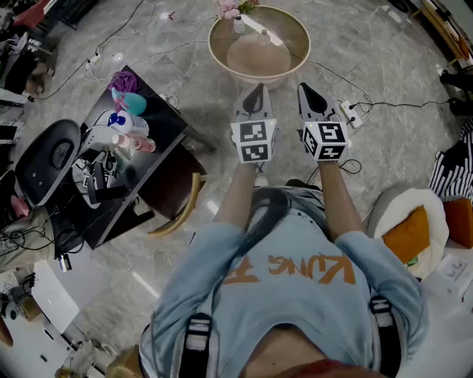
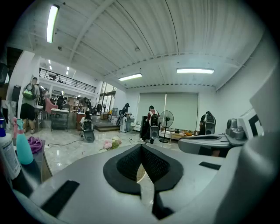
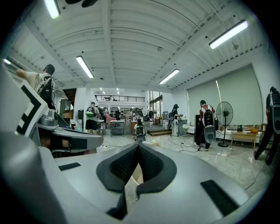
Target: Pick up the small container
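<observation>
At ten o'clock, a dark side table point(image 1: 159, 118) carries a teal bottle point(image 1: 134, 102) and a purple cloth point(image 1: 122, 80). At centre, the left gripper point(image 1: 256, 91) and the right gripper point(image 1: 307, 93) are held side by side, each pressed together and pinching nothing. At twelve o'clock, beyond them, the small container point(image 1: 239, 25) stands on a round table point(image 1: 255, 60) beside pink flowers point(image 1: 229, 9).

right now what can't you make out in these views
- Head view: the items on the round table are too small to name.
- Left gripper view: the white bottle is cut off by the left edge.
- Both gripper views: shut jaws and gripper bodies hide most of the round table.
</observation>
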`<state>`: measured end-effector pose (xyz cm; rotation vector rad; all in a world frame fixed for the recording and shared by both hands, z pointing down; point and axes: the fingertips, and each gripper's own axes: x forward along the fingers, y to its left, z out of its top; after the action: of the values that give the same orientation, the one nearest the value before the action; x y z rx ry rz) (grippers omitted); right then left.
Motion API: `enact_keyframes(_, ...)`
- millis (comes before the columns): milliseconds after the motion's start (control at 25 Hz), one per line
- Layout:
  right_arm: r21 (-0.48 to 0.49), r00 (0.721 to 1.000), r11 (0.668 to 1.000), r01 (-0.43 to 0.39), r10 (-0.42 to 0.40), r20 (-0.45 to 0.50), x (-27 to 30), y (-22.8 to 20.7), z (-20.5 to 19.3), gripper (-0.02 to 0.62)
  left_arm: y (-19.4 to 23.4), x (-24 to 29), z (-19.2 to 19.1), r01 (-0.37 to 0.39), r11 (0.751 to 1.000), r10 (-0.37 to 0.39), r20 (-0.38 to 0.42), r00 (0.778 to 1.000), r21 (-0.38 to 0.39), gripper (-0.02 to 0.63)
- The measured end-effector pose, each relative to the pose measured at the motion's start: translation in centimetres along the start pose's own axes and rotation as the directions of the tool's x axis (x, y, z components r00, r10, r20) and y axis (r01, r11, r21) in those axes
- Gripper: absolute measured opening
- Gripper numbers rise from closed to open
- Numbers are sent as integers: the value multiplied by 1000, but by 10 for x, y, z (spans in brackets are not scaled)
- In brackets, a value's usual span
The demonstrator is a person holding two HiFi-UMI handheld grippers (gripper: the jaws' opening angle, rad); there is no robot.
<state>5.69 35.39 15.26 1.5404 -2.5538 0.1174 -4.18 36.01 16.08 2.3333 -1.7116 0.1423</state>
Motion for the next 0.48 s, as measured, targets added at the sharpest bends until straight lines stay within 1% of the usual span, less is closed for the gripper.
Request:
enact_keyframes(240, -10, 1000, 1000, -7, 7, 2, 5, -1, 2, 11, 3, 6, 1, 3, 1000, -3, 1, 1000, -9, 23)
enact_keyframes(480, 37, 1000, 999, 1, -2, 27, 2, -7, 5, 11, 4, 6, 0, 9, 1000, -9, 3, 1000, -21, 23)
